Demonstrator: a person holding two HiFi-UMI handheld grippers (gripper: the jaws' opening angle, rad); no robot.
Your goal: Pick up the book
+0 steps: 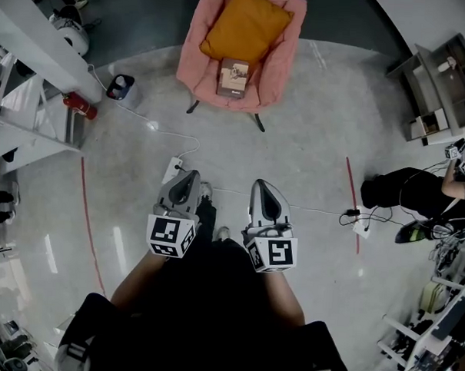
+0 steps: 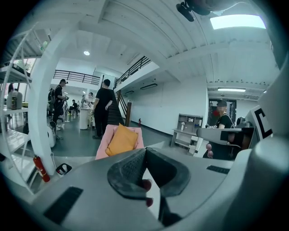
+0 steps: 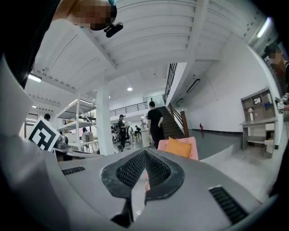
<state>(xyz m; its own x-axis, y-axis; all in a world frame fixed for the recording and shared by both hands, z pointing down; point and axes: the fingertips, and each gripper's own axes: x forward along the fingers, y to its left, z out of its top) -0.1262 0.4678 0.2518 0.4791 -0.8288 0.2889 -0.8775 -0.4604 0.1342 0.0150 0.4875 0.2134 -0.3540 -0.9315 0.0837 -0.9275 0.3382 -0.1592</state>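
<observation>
Book point(image 1: 232, 77) is lying on armchair point(image 1: 281, 66) seat | left tool point(image 1: 188, 177) clenched, empty | right tool point(image 1: 262, 187) clenched, empty

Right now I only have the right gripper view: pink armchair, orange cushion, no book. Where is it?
Observer: The head view shows the book lying flat on the armchair seat, in front of the cushion.
Operator: Anything on the floor on the way?
Observer: A white power strip and its cable lie between you and the chair.
Operator: Other hand?
Observer: The left gripper has its fingers together and holds nothing.
</observation>
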